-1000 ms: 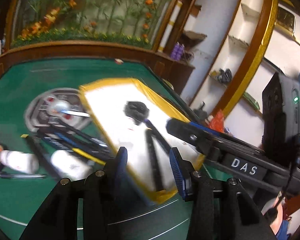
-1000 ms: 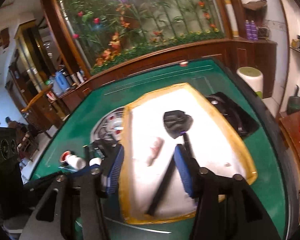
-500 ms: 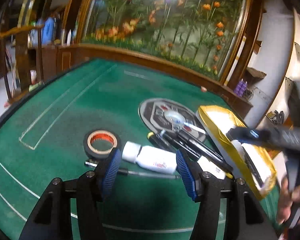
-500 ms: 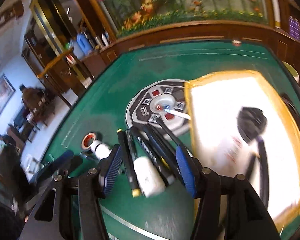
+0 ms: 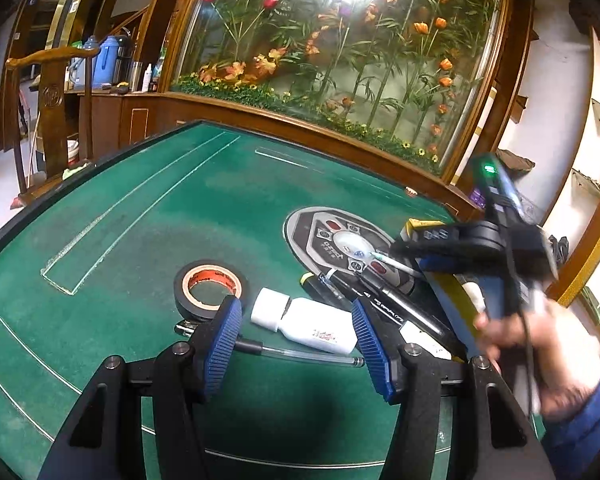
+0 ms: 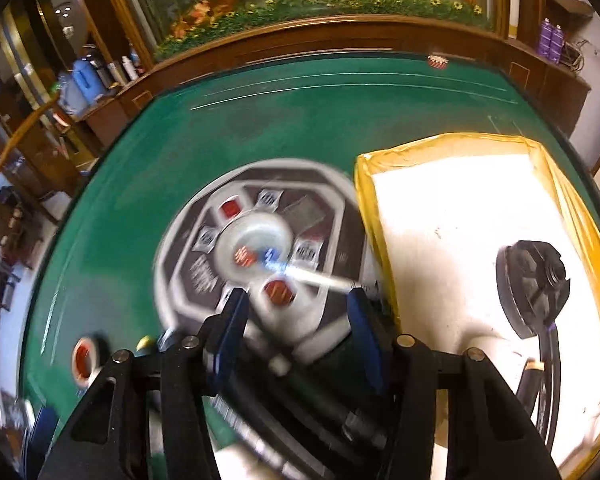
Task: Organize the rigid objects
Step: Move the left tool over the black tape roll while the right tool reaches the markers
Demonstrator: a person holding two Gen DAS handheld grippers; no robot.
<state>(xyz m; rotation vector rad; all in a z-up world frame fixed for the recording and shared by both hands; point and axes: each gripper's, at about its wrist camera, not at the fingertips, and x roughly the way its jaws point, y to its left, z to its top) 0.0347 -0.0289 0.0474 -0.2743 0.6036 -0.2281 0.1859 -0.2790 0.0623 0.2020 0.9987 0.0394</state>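
Observation:
My left gripper [image 5: 296,334] is open and empty, its jaws on either side of a white bottle [image 5: 306,325] lying on the green table [image 5: 148,220]. A clear pen [image 5: 300,354] lies just in front of the bottle, a black tape roll [image 5: 210,287] to its left. Black markers [image 5: 396,312] lie to the right. My right gripper [image 6: 296,328] is open and empty over the blurred pile of pens [image 6: 320,412]; its body shows in the left wrist view [image 5: 460,240]. The yellow-rimmed white tray [image 6: 460,208] holds a black round part [image 6: 530,280].
A grey round control panel [image 5: 340,244] is set in the table; it also shows in the right wrist view [image 6: 256,256]. A wooden rail and flower display run along the far edge. A wooden chair [image 5: 48,92] stands at the left.
My left gripper has swung from the tray to the bottle and come closer to it. My right gripper has swung left off the tray and down over the pens.

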